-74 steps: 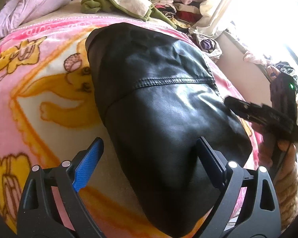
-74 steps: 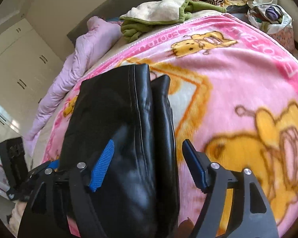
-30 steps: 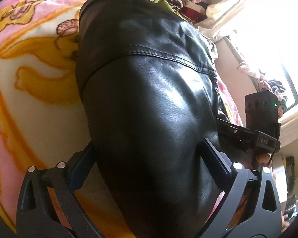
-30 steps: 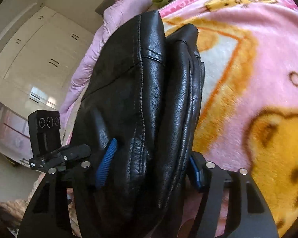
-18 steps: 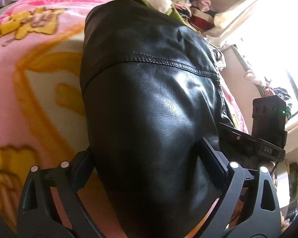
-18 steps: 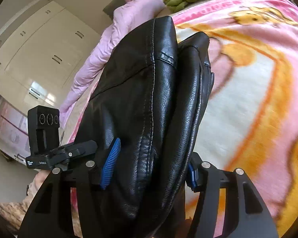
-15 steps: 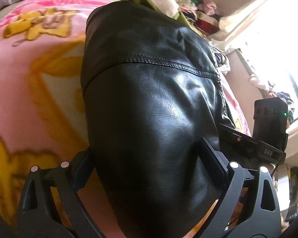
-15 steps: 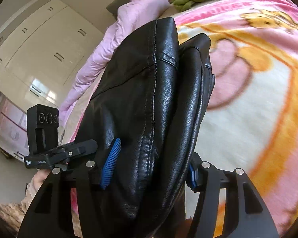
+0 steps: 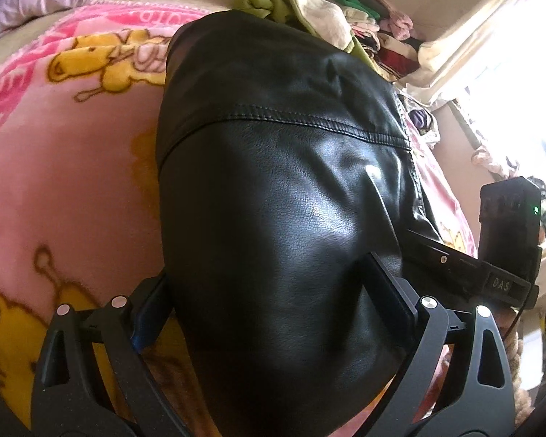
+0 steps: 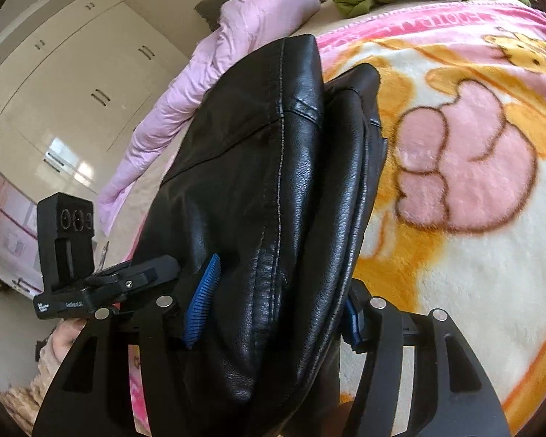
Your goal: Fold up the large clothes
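Observation:
A folded black leather jacket point(image 9: 291, 167) fills the left wrist view, held just above a pink cartoon blanket point(image 9: 72, 167). My left gripper point(image 9: 265, 273) is shut on its thick near end, one pad pressing on each side. The right wrist view shows the same jacket point(image 10: 265, 145) edge-on, with its stacked layers. My right gripper point(image 10: 282, 276) grips the bundle between its blue pads point(image 10: 204, 291); its jaws are opening slightly, though the pads still touch leather. Each view shows the other gripper's camera block point(image 9: 509, 218) point(image 10: 69, 229) beside the jacket.
A green and cream garment point(image 9: 291, 3) and a heap of mixed clothes point(image 9: 382, 32) lie at the far end of the bed. A lilac padded coat point(image 10: 236, 36) lies along the bed's side. There is a bright window point(image 9: 520, 73) and a white wardrobe point(image 10: 72, 91).
Both grippers, open around the lying jacket at first, have closed on it. They carry it across the bed, the blanket's print sliding beneath and the far clothes pile coming back into view.

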A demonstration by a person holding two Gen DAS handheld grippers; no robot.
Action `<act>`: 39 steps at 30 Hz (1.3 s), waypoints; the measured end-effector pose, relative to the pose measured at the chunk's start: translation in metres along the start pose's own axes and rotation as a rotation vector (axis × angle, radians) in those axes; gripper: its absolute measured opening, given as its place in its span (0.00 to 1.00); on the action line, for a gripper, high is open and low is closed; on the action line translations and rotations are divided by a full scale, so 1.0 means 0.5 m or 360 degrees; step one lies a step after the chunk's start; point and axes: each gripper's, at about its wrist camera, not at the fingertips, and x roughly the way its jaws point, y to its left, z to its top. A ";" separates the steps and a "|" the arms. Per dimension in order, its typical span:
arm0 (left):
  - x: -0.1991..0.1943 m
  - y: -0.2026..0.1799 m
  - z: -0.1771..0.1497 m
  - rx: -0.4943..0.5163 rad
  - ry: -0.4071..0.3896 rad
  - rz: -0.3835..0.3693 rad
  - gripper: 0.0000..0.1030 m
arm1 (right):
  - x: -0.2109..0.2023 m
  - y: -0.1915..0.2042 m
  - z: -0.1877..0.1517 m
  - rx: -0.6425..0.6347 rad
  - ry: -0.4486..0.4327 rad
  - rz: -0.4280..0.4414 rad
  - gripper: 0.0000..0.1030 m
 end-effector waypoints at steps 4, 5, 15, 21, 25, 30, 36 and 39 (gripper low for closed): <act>0.021 -0.029 0.023 0.0049 0.0003 0.0031 0.86 | -0.005 -0.004 -0.005 0.0032 -0.0017 -0.0057 0.63; 0.024 -0.030 0.026 0.0054 0.0004 0.0034 0.86 | -0.009 -0.002 -0.007 0.0030 -0.0027 -0.0078 0.65; 0.026 -0.028 0.029 0.0063 0.0003 0.0035 0.87 | -0.028 0.049 -0.036 -0.0092 -0.0088 -0.0349 0.74; 0.020 -0.027 0.029 0.0061 -0.0008 0.0037 0.87 | -0.042 0.083 -0.055 -0.0202 -0.0128 -0.0494 0.77; 0.012 -0.027 0.025 0.0057 -0.0020 0.0046 0.87 | -0.040 0.098 -0.060 -0.0244 -0.0138 -0.0565 0.81; -0.006 -0.030 0.022 0.0064 -0.0038 0.0072 0.87 | -0.047 0.097 -0.064 -0.0193 -0.0154 -0.0564 0.83; -0.046 -0.043 0.018 0.0118 -0.0098 0.0144 0.91 | -0.081 0.110 -0.083 -0.0164 -0.0243 -0.0586 0.93; -0.065 -0.046 0.015 0.0135 -0.0125 0.0194 0.91 | -0.099 0.118 -0.093 -0.0157 -0.0298 -0.0586 0.95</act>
